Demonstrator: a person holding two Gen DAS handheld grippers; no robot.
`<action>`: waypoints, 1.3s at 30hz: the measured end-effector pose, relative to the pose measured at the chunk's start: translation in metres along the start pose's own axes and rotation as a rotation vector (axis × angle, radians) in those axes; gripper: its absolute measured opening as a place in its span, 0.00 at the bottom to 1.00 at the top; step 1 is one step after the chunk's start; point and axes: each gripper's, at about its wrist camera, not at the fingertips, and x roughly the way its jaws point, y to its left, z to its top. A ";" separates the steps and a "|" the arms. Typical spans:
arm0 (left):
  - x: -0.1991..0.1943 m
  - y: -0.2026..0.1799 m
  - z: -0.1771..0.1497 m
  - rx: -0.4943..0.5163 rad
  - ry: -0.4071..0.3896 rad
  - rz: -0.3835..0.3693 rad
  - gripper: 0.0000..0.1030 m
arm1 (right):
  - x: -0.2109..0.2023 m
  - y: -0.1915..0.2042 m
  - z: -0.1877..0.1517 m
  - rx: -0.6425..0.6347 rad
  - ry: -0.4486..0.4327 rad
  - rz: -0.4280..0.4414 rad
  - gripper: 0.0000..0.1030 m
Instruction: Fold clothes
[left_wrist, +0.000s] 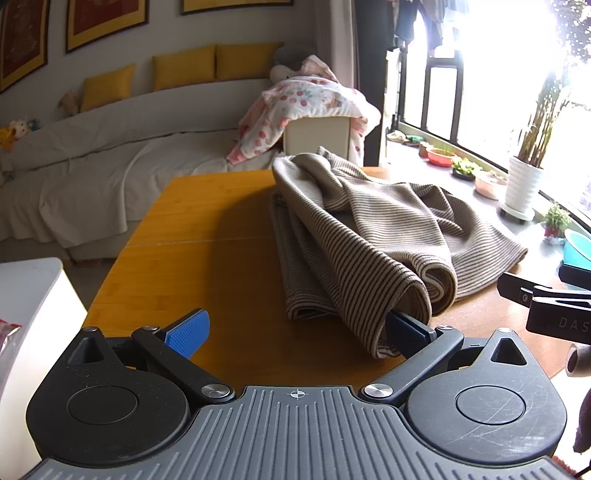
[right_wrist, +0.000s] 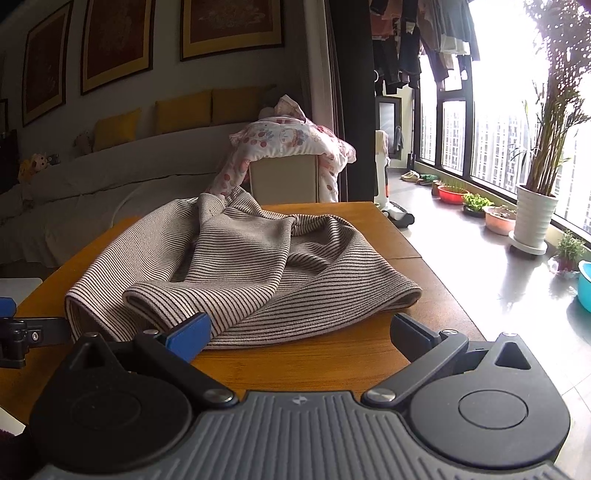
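Observation:
A beige garment with thin dark stripes (left_wrist: 369, 229) lies crumpled on the orange wooden table (left_wrist: 192, 240), with one rolled fold reaching its near edge. My left gripper (left_wrist: 295, 332) stands open at that edge; the fold drapes over its right finger (left_wrist: 406, 332), and the blue left pad (left_wrist: 188, 332) is bare over the wood. In the right wrist view the garment (right_wrist: 240, 273) spreads across the table (right_wrist: 332, 362). My right gripper (right_wrist: 299, 332) is open just short of the hem, with its left finger (right_wrist: 190, 332) touching the cloth. The other gripper shows at each frame's side (left_wrist: 546, 302) (right_wrist: 22, 332).
A white-covered sofa (left_wrist: 92, 162) with yellow cushions runs behind the table. A floral blanket (left_wrist: 306, 103) covers a box at the table's far end. Potted plants (right_wrist: 535, 214) and bowls line the window ledge on the right. A white surface (left_wrist: 33, 295) stands left of the table.

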 end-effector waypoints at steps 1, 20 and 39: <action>0.001 0.000 0.000 0.003 0.001 -0.001 1.00 | 0.001 0.000 0.000 -0.001 0.003 0.000 1.00; 0.099 0.050 0.096 -0.186 0.082 -0.401 1.00 | 0.096 -0.023 0.069 0.123 0.120 0.173 1.00; 0.209 0.098 0.125 -0.274 0.252 -0.487 1.00 | 0.216 0.017 0.125 0.014 0.184 0.534 1.00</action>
